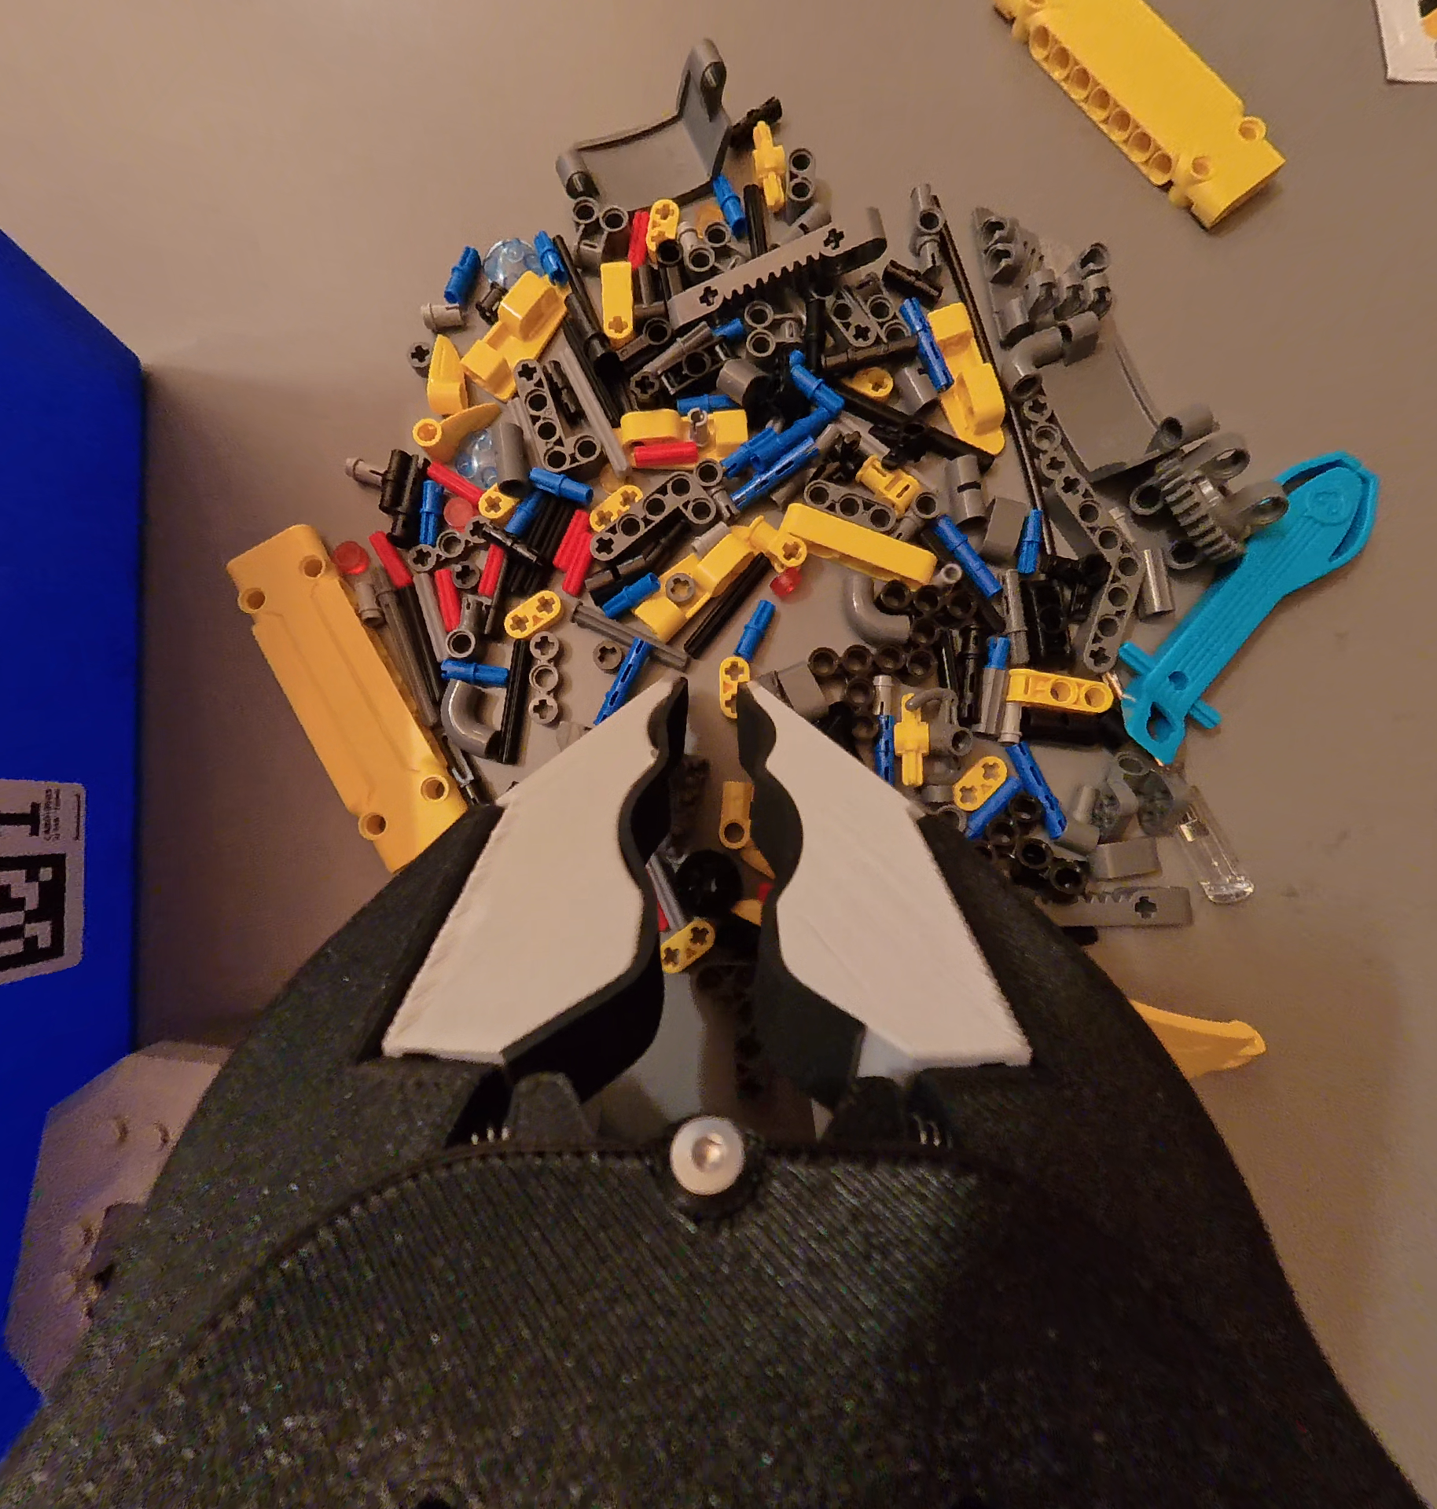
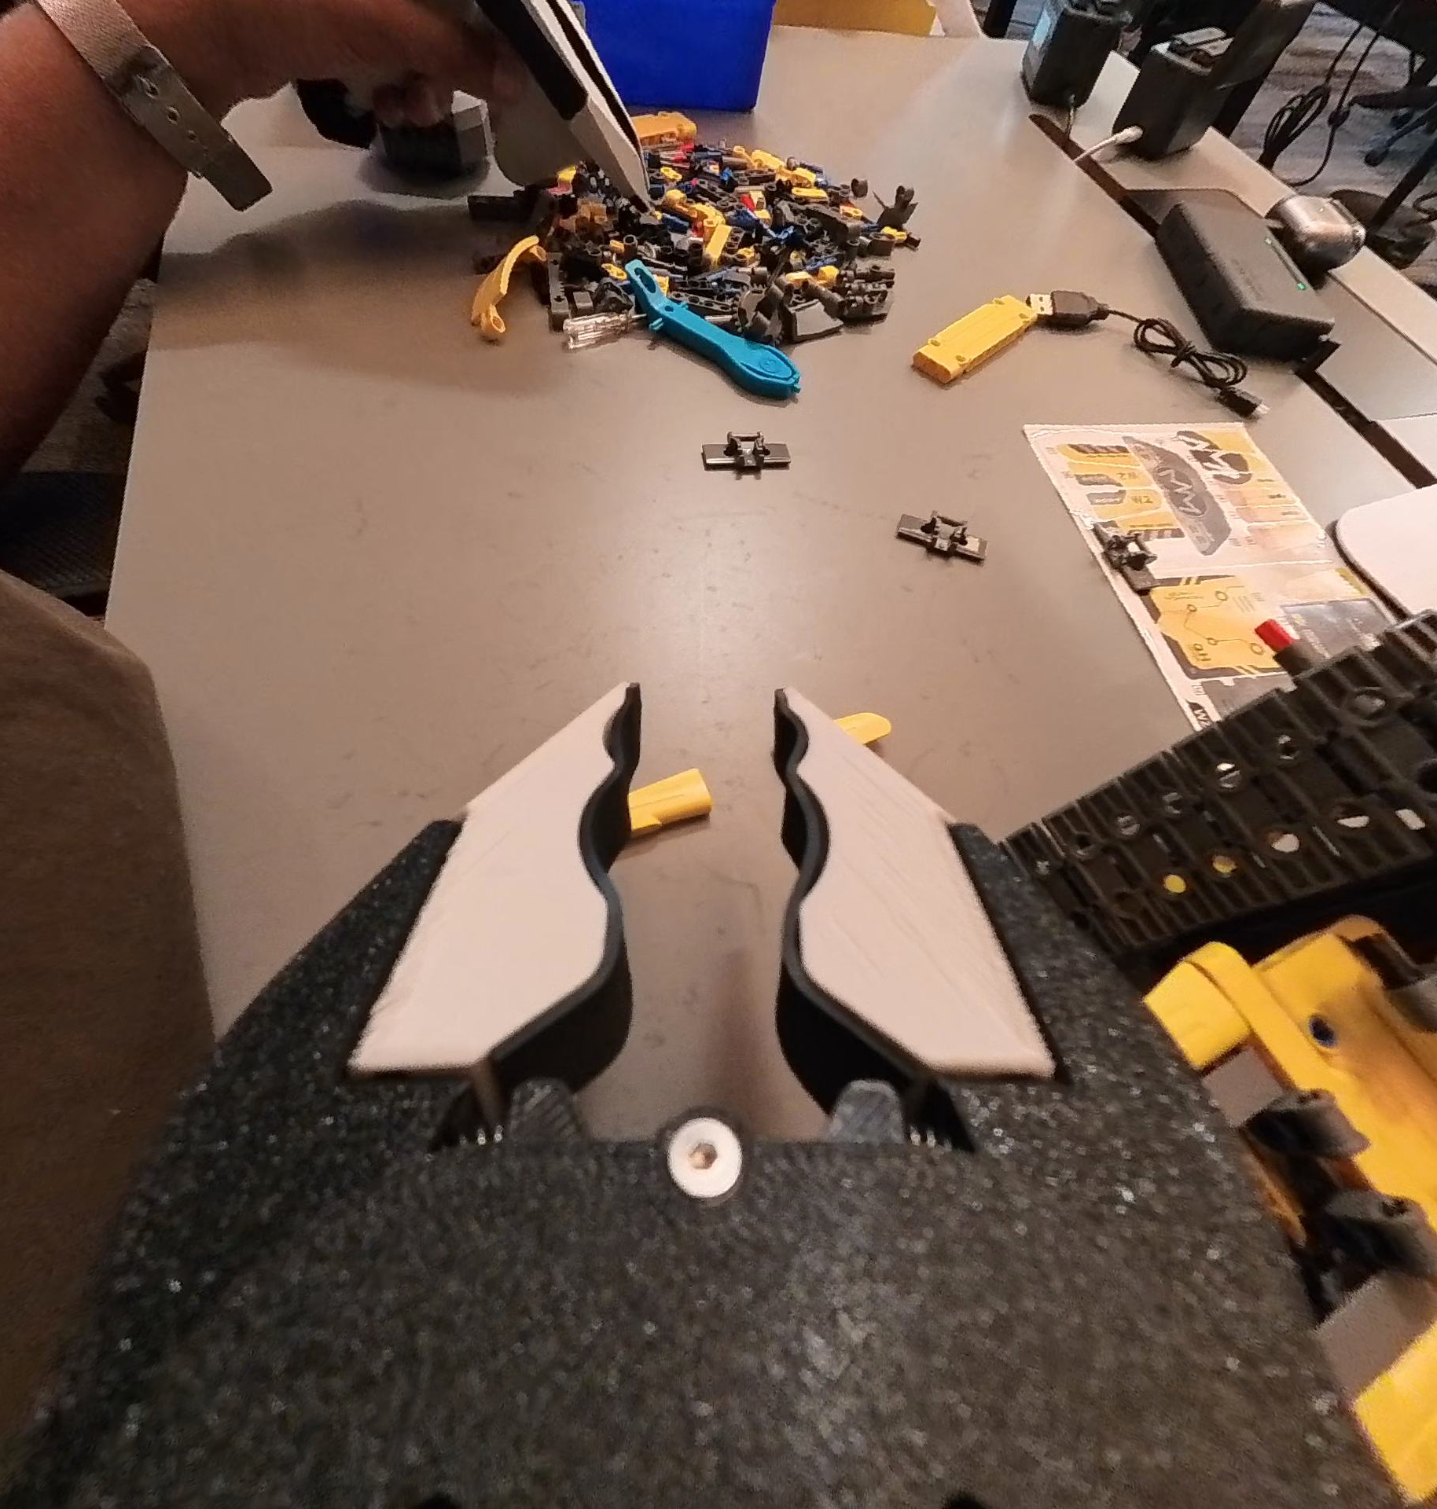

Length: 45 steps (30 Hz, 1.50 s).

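Both hand-held grippers gape: left [image 1: 711, 694] over the brick pile [image 1: 740, 490], right [image 2: 707, 706] beside a tracked model [image 2: 1271, 800].

Grey table [image 2: 421, 571]: heap of small building parts [image 2: 723, 237], teal tool [image 2: 711, 343], printed sheet [image 2: 1189, 531], blue bin [image 2: 674, 49].

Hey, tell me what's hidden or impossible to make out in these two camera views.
- Left wrist view: the left claw covers the near part of the brick pile.
- Left wrist view: the blue bin is cut off by the left edge.
- Right wrist view: the tracked yellow model is cut off by the right edge.
- Right wrist view: the right claw partly hides a yellow piece.
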Available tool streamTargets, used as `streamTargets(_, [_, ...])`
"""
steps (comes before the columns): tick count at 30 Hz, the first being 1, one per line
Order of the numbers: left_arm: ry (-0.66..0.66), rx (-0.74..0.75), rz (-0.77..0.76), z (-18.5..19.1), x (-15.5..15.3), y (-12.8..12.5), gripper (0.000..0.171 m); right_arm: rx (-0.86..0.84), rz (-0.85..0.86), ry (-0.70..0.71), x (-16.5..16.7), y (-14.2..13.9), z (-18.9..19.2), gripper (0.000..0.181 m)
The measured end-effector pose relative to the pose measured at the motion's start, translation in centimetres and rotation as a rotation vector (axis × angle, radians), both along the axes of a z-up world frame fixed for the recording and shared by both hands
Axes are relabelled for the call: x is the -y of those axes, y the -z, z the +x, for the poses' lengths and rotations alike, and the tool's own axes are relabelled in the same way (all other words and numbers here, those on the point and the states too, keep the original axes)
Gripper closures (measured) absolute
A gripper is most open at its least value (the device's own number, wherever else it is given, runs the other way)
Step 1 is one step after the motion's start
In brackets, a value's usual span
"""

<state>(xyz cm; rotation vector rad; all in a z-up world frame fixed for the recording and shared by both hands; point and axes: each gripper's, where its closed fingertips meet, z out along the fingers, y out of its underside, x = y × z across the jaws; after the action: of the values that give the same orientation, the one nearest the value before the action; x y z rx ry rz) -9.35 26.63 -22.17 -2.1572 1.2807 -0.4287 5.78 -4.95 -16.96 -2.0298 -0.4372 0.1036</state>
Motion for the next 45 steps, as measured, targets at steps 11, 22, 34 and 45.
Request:
streamTargets(11, [0.023,0.05,-0.059,0.3,0.5,-0.1,0.162,0.004,0.0,-0.002,0.0,0.0,0.0,0.149])
streamTargets(22, [-0.001,0.062,0.027,0.3,0.0,-1.6,0.167,0.008,0.002,0.0,0.0,0.0,0.0,0.149])
streamTargets(34, [0.519,0.246,0.041,9.9,14.6,-7.6,0.167,-0.042,0.018,0.013,-0.1,-0.5,0.3,0.15])
streamTargets(45, [0.943,0.071,-0.141,14.6,28.0,-0.3,0.167,-0.069,0.061,0.073,0.0,-2.0,1.8,0.151])
